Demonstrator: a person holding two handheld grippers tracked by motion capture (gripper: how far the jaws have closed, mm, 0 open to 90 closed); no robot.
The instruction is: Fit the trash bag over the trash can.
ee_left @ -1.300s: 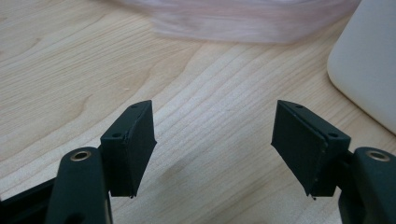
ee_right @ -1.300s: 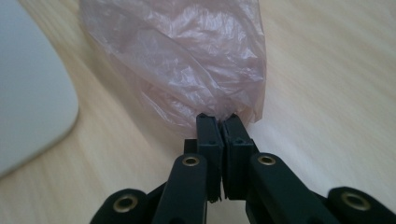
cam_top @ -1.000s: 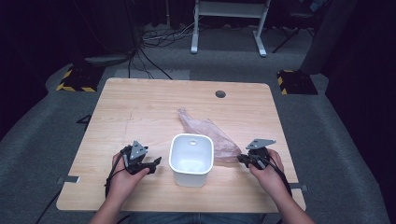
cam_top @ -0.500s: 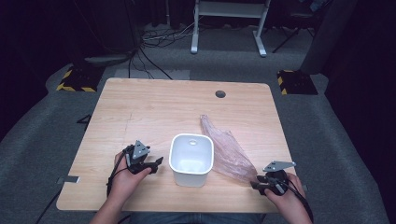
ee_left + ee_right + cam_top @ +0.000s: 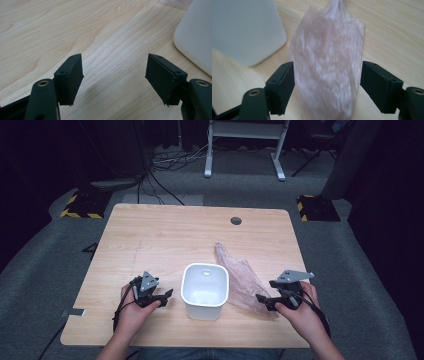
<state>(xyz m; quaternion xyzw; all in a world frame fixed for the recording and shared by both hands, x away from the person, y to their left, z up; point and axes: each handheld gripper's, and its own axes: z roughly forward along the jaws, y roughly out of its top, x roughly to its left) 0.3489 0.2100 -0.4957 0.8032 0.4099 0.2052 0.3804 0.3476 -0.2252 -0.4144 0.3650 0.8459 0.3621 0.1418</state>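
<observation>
High view: the counter (image 5: 150,235) carries a white tub (image 5: 204,290), nothing visible inside, and a pink plastic bag (image 5: 240,277) just right of it. Right tool (image 5: 265,302) jaws, just opened, straddle the bag's end without pressing; left tool (image 5: 159,298) gapes over bare wood.

My overhead cam looks forward and down on the whole table (image 5: 150,235); both gripper cams sit low and close, each catching the white bin (image 5: 205,290) too.
</observation>
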